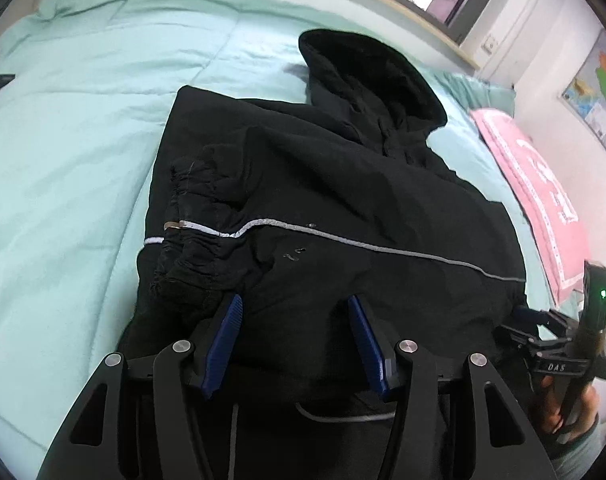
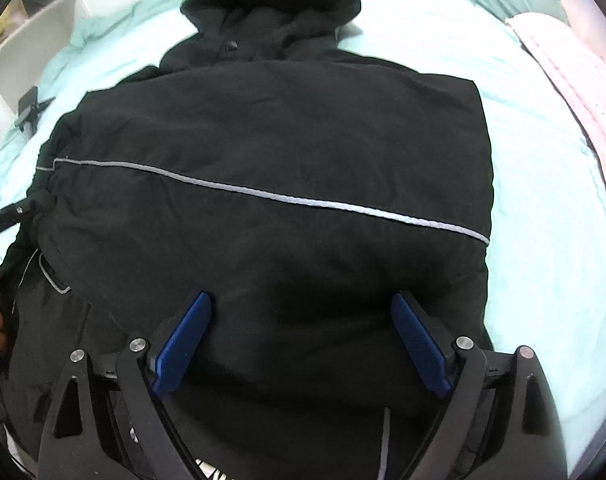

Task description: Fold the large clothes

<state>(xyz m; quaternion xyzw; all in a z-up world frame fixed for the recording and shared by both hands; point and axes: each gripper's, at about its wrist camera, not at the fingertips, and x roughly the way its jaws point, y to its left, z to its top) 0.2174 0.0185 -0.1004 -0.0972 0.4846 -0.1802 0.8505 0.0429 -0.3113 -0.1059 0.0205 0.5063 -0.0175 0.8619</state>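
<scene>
On the mint-green quilted bedspread (image 1: 63, 152), near its middle: black hooded jacket with grey reflective piping (image 1: 323, 184), sleeves folded in. Above its hem, left blue-padded gripper (image 1: 295, 304), spread wide, gripping nothing. Further right, right blue-padded gripper (image 2: 301, 300), likewise wide, empty.

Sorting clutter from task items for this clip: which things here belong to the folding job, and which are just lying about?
Job: jacket, left gripper, right gripper.
Lying about: pink cloth, map, tripod, shelves. All lie on or around the bed.
</scene>
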